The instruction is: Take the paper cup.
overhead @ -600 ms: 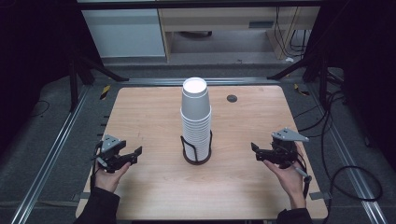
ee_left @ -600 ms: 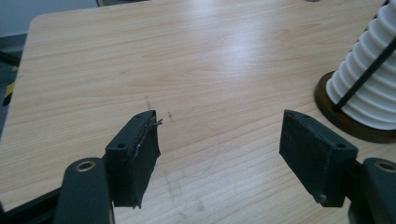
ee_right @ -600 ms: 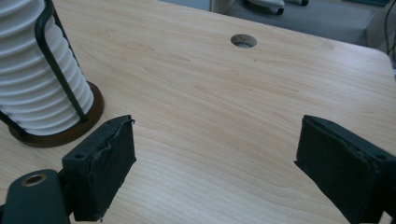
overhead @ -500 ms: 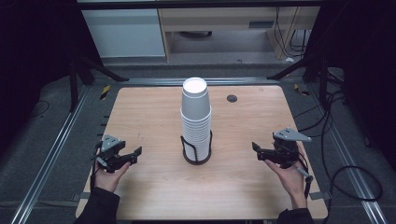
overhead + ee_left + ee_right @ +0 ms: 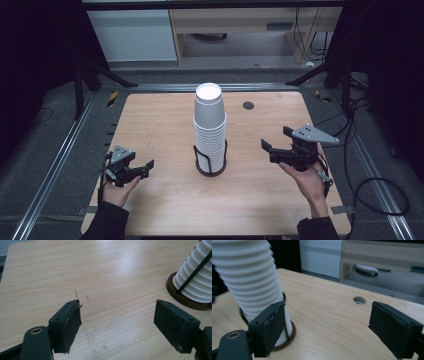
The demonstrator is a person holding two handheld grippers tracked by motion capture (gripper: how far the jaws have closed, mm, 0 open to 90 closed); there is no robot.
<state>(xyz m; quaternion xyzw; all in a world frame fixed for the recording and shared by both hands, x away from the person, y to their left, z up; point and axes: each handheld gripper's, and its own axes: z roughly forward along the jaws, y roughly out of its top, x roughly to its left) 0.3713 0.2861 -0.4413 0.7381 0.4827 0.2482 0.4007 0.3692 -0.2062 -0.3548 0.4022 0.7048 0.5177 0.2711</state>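
Note:
A tall stack of white paper cups (image 5: 210, 125) stands upside down in a black wire holder (image 5: 210, 162) at the middle of the wooden table (image 5: 165, 125). My left gripper (image 5: 145, 167) is held low over the table left of the stack, jaws open and empty. In the left gripper view its gap (image 5: 117, 322) faces bare wood, with the cup stack (image 5: 197, 277) at the right edge. My right gripper (image 5: 270, 145) hovers right of the stack, raised a little, jaws open and empty. In the right gripper view the ribbed cup stack (image 5: 249, 280) rises behind its left jaw.
A round cable hole (image 5: 248, 105) sits in the table's far right part, also seen as a hole (image 5: 359, 300) in the right gripper view. Metal rails (image 5: 60, 155) run along both table sides. Cables (image 5: 370, 185) lie on the floor at right. Cabinets (image 5: 135, 35) stand beyond.
The right gripper has risen and shifted slightly toward the far side. The left gripper has hardly moved. The cup stack stands as before.

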